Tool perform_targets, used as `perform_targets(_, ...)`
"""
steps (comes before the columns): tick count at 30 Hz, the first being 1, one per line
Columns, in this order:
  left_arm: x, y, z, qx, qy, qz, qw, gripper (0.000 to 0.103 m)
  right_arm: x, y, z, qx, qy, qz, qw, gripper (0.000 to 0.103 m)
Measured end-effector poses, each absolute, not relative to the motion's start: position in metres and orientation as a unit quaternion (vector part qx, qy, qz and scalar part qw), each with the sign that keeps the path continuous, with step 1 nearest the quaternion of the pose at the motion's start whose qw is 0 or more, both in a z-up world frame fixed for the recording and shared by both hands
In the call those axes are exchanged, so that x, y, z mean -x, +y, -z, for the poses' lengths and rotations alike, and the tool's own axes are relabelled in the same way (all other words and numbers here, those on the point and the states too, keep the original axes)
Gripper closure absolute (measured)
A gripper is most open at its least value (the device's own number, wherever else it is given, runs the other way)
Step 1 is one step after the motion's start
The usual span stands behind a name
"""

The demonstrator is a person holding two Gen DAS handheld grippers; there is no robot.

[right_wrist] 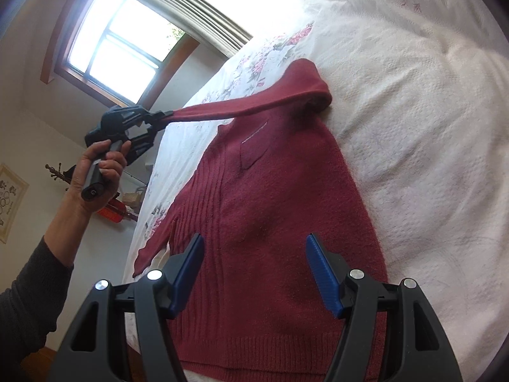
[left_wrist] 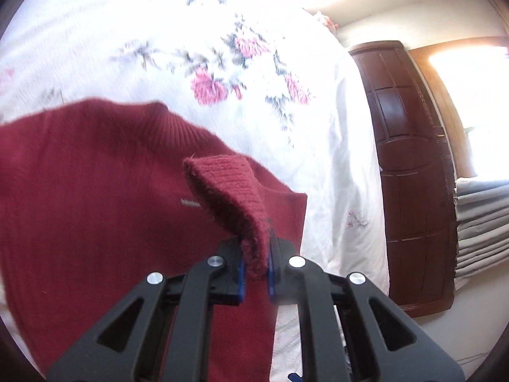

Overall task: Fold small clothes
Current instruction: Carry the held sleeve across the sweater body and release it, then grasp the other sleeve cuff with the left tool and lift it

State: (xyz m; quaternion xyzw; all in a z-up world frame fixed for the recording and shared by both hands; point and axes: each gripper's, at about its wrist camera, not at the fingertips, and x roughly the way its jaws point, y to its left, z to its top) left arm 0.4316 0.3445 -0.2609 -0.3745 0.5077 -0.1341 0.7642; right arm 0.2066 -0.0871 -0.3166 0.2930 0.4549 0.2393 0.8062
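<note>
Sweater (right_wrist: 270, 210) dark red, knitted, sleeve (right_wrist: 241, 105) lifted.

Light: strong daylight from the window (right_wrist: 114, 41)
Glare: bedspread (left_wrist: 95, 16) blown out white
Blur: floral print soft
Edges: fisheye bending, dark corner vignette
</note>
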Motion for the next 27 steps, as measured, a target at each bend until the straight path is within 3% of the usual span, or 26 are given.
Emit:
perform_targets(8, -0.41, 0.443, 0.294, 0.405, 0.522, 0.076, 0.747, 0.095, -0.207, -0.066, 0.319, -0.284, 0.467, -0.255, 0.798, 0.036)
perform_targets(19, -0.389, 0.464, 0.378, 0.434, 0.552, 0.056, 0.71, 0.094, -0.208, -0.056, 0.328, -0.27, 0.485, -0.258, 0.791, 0.036)
perform_targets(21, -0.387, 0.468, 0.384, 0.418, 0.561, 0.035, 0.714, 0.086, -0.208, -0.053, 0.328, -0.269, 0.486, -0.261, 0.79, 0.036)
perform_targets(23, -0.382, 0.478, 0.381, 0.38, 0.569, -0.023, 0.729, 0.051, -0.208, -0.05, 0.329, -0.267, 0.487, -0.263, 0.789, 0.036)
perform_targets(25, -0.374, 0.486, 0.367, 0.354, 0.551, -0.054, 0.753, 0.036, -0.208, -0.048, 0.328, -0.267, 0.487, -0.266, 0.788, 0.036)
perform_targets(27, -0.368, 0.485, 0.352, 0.361, 0.528, -0.035, 0.768, 0.03, -0.208, -0.045, 0.328, -0.266, 0.486, -0.271, 0.787, 0.036)
